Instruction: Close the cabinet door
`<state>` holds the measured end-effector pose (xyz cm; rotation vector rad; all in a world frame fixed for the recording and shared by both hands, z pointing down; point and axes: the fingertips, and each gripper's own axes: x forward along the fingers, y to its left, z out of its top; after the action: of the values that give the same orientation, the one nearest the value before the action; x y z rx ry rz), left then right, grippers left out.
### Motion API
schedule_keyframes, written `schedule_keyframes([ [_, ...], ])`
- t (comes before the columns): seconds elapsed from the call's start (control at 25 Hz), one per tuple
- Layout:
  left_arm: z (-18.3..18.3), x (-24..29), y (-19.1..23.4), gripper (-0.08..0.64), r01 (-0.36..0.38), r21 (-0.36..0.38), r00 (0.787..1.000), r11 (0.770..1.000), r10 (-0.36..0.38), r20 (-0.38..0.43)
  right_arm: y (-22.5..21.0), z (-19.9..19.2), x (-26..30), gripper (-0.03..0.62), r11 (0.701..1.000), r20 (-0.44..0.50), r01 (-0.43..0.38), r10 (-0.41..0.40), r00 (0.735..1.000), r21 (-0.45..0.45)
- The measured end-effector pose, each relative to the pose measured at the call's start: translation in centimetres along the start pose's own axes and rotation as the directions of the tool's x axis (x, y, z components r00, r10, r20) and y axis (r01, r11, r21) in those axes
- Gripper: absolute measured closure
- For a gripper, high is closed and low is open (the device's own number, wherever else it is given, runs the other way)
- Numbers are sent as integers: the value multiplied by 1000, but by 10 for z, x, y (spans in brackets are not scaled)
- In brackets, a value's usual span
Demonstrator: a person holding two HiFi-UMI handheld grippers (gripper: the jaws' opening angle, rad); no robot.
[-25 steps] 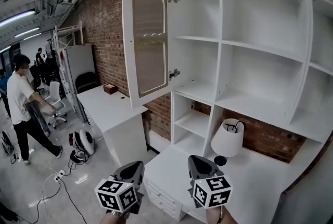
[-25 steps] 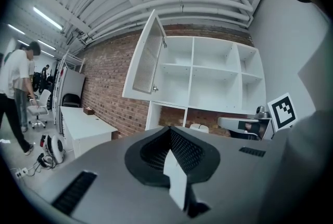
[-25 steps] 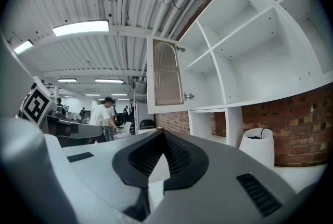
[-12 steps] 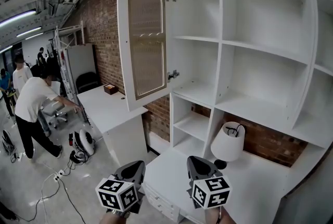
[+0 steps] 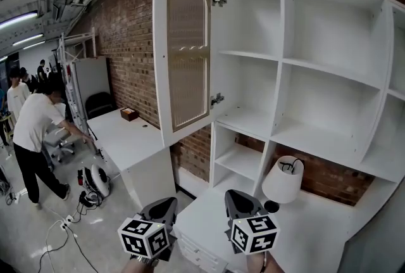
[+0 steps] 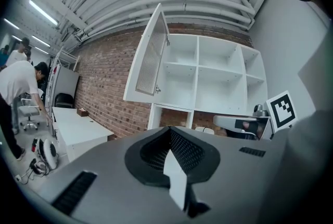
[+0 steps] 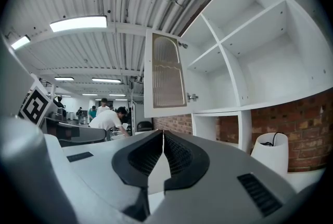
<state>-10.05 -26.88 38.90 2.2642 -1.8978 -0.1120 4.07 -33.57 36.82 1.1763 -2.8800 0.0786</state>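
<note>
Cabinet door [image 5: 186,53] wide open; white-framed, ribbed, arched

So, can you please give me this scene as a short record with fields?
cabinet door: open, swung out to the left on two hinges
shelf unit: white, against the brick wall
lamp: stands on the white top below the shelves
left tongs: shut, holding nothing
right tongs: shut, holding nothing
contact with door: none, both tongs are low and apart from it

Ceiling strip lights [image 7: 78,23] shine evenly; sharp frames, fisheye-bent edges.
</note>
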Motion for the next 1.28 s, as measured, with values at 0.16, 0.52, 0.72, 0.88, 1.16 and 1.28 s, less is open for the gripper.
schedule_keyframes([
  [0.16, 11, 2, 29, 552, 15, 5, 1000, 1000, -15, 6, 17, 9, 28, 563, 1000, 17, 7, -7, 1000, 5],
  [0.52, 19, 2, 88, 552, 33, 4, 999, 999, -33, 0, 52, 16, 88, 560, 1000, 24, -2, 1, 1000, 23],
  [0.72, 19, 3, 117, 552, 43, 0, 999, 999, -43, -6, 74, 28, 126, 469, 1000, 37, 0, 0, 999, 0],
  [0.88, 19, 3, 135, 552, 60, 0, 998, 998, -60, -11, 89, 39, 156, 429, 1000, 45, 0, 0, 999, -9],
  [1.16, 21, 0, 170, 552, 78, 2, 997, 997, -78, -13, 107, 60, 210, 401, 999, 65, 43, -41, 997, -30],
  [1.28, 23, -1, 183, 552, 89, 5, 996, 996, -88, -14, 112, 65, 230, 394, 997, 62, 65, -63, 996, -33],
])
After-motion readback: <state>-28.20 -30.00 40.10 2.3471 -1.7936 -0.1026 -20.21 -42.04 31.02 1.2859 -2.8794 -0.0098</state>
